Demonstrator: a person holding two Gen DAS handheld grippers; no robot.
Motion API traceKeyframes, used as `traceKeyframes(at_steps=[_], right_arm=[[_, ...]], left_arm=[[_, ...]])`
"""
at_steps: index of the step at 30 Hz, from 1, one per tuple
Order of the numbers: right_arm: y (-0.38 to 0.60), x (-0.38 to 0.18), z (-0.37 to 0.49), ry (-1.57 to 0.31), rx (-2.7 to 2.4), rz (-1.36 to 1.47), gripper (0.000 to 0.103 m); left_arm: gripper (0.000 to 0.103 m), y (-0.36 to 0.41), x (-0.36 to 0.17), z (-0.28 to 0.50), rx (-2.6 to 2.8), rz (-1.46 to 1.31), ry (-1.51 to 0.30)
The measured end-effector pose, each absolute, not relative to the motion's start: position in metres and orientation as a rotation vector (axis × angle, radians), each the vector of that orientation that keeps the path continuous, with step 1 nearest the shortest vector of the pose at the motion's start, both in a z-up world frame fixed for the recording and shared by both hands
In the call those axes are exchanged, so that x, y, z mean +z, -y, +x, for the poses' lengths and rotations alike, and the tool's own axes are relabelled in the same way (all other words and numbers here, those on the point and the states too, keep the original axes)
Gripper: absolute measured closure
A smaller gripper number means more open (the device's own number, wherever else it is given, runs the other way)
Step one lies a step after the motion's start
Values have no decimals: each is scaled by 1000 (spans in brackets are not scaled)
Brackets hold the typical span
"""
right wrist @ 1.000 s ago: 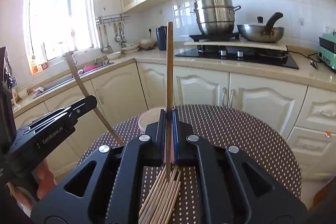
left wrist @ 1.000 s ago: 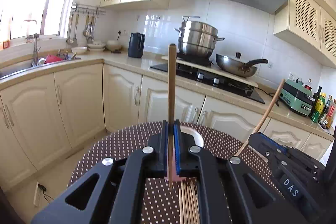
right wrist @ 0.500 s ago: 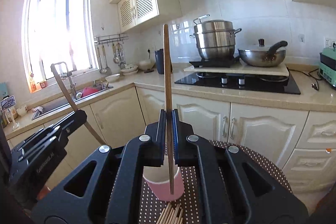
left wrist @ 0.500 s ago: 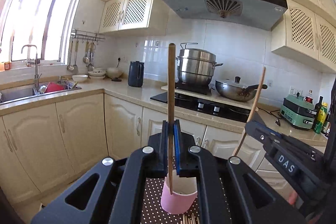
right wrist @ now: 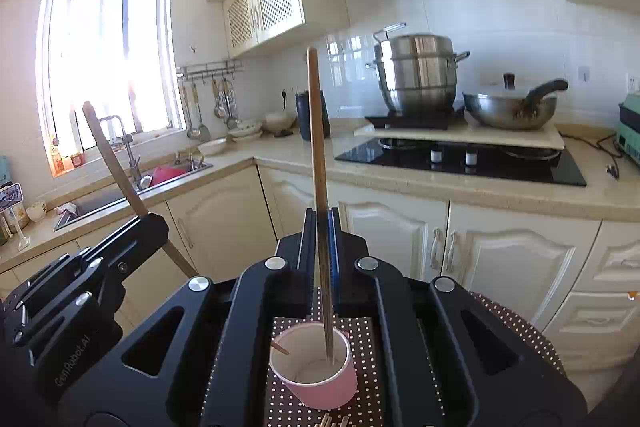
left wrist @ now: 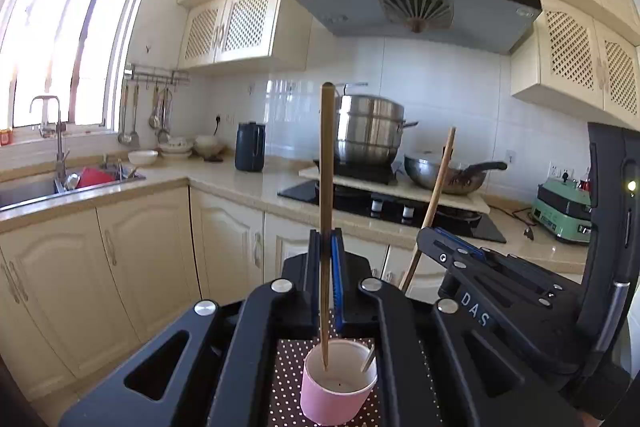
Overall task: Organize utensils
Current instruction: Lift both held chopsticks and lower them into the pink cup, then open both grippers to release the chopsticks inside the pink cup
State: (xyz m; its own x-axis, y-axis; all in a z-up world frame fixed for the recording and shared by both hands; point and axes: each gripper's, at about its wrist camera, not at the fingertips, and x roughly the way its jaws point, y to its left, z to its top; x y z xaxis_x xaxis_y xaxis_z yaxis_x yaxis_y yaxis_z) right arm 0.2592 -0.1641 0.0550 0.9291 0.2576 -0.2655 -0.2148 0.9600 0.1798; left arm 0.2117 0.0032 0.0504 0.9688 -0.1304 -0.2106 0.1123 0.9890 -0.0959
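A pink cup [left wrist: 338,393] [right wrist: 316,371] with a white inside stands on the dotted tablecloth [left wrist: 286,367]. My left gripper [left wrist: 328,247] is shut on an upright wooden chopstick [left wrist: 326,187], whose lower tip hangs inside the cup's mouth. My right gripper [right wrist: 322,227] is shut on a second chopstick [right wrist: 318,167], its tip also down in the cup. In the left wrist view the right gripper [left wrist: 424,241] comes in from the right. In the right wrist view the left gripper [right wrist: 148,223] comes in from the left with its slanted chopstick [right wrist: 112,159].
Several loose chopsticks [right wrist: 332,421] lie on the table just before the cup. Behind are cream cabinets [right wrist: 500,259], a counter with a hob [right wrist: 460,159], a steel pot [left wrist: 368,135], a wok [right wrist: 512,109], a kettle [left wrist: 250,147] and a sink [left wrist: 32,187].
Both grippers have risen and tilted up with their chopsticks. The pink cup has come fully into view under the tips, and the loose chopstick pile has slid nearly out of frame.
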Motion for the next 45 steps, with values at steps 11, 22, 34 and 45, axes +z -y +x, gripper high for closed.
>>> traceKeyframes(at_steps=[11,22,34,45], right_arm=[[162,4,279,-431,290,102,96],[180,-12,273,-477,223,124,38],[183,-15,253,-502,200,137,18],[188,-10,201,-444,185,124,12]], left_arm=[[96,-3,-5,251,-136,-66,-360],[67,-13,-17,248,-108,-36,-377],[61,-13,-20,235,-73,-30,-389],[56,-11,-19,194,-97,-36,-372]])
